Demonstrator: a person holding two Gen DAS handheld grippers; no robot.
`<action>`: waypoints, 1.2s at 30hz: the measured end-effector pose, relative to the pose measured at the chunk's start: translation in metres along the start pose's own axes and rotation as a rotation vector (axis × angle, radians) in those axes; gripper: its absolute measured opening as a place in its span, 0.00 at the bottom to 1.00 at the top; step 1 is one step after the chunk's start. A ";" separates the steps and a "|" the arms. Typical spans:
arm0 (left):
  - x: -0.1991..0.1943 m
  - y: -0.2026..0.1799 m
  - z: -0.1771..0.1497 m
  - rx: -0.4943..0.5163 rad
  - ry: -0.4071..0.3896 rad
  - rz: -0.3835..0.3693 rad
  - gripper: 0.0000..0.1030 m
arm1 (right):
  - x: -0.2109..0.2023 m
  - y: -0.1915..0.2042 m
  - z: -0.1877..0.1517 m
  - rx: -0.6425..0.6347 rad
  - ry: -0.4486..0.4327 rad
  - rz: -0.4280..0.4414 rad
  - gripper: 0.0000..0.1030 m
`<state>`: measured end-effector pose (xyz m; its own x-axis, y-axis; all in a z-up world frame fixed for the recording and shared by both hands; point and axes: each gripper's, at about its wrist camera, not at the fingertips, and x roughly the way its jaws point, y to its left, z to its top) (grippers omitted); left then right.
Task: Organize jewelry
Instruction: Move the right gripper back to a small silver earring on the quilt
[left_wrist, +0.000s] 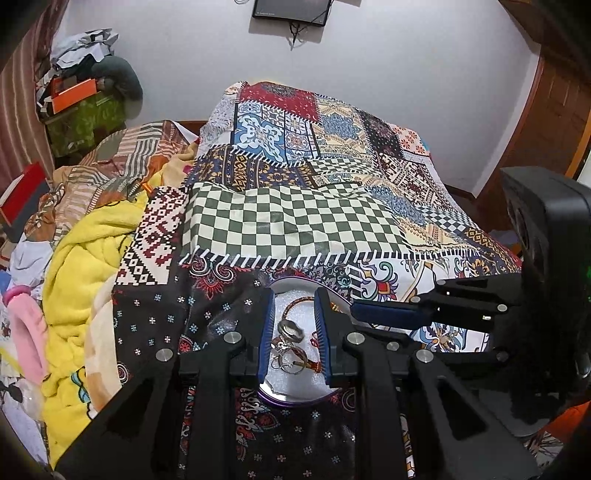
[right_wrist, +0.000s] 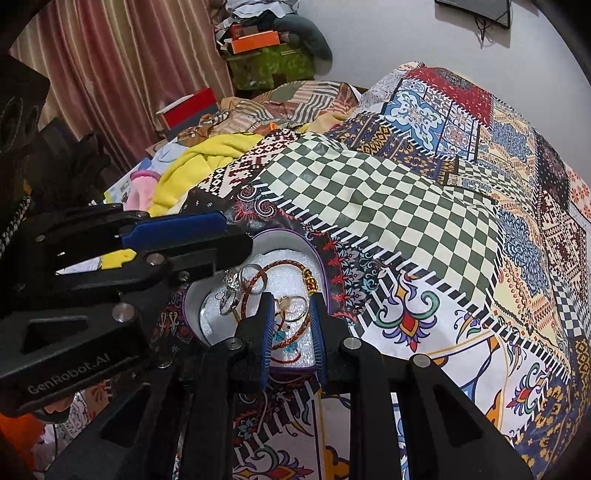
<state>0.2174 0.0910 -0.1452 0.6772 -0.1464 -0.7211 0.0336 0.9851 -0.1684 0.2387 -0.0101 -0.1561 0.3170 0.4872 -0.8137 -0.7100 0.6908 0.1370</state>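
A heart-shaped box (left_wrist: 281, 401) with a purple rim and white foam lining lies on the patchwork bedspread. It holds silver rings (left_wrist: 290, 329), a red-brown braided bracelet (right_wrist: 285, 263), a gold ring (right_wrist: 294, 308) and a piece with turquoise beads (right_wrist: 280, 336). My left gripper (left_wrist: 294, 296) hangs open over the box, the silver rings lying between its blue pads without touching them. My right gripper (right_wrist: 291, 301) is also open, its fingers straddling the gold ring at the box's near side. Each gripper shows in the other's view: the right gripper (left_wrist: 356, 312) from the right, the left gripper (right_wrist: 240, 234) from the left.
The patchwork bedspread (left_wrist: 295, 221) covers the bed beyond the box. A yellow blanket (left_wrist: 85, 266), a pink item (left_wrist: 26, 325) and a red box (left_wrist: 22, 192) are piled to the left. Striped curtains (right_wrist: 110, 74), a cluttered green crate (right_wrist: 269, 62) and a wall screen (left_wrist: 291, 9) stand behind.
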 end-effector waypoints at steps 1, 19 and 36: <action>-0.002 0.000 0.001 -0.002 -0.003 0.001 0.19 | 0.000 0.000 0.000 0.003 0.003 0.000 0.17; -0.067 -0.031 0.011 0.043 -0.112 0.019 0.19 | -0.100 -0.020 -0.005 0.081 -0.156 -0.096 0.17; -0.042 -0.105 -0.008 0.165 -0.017 -0.068 0.19 | -0.151 -0.070 -0.062 0.181 -0.167 -0.220 0.31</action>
<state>0.1796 -0.0069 -0.1024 0.6817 -0.2125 -0.7001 0.1987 0.9747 -0.1024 0.2019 -0.1651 -0.0782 0.5598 0.3867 -0.7329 -0.4943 0.8657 0.0792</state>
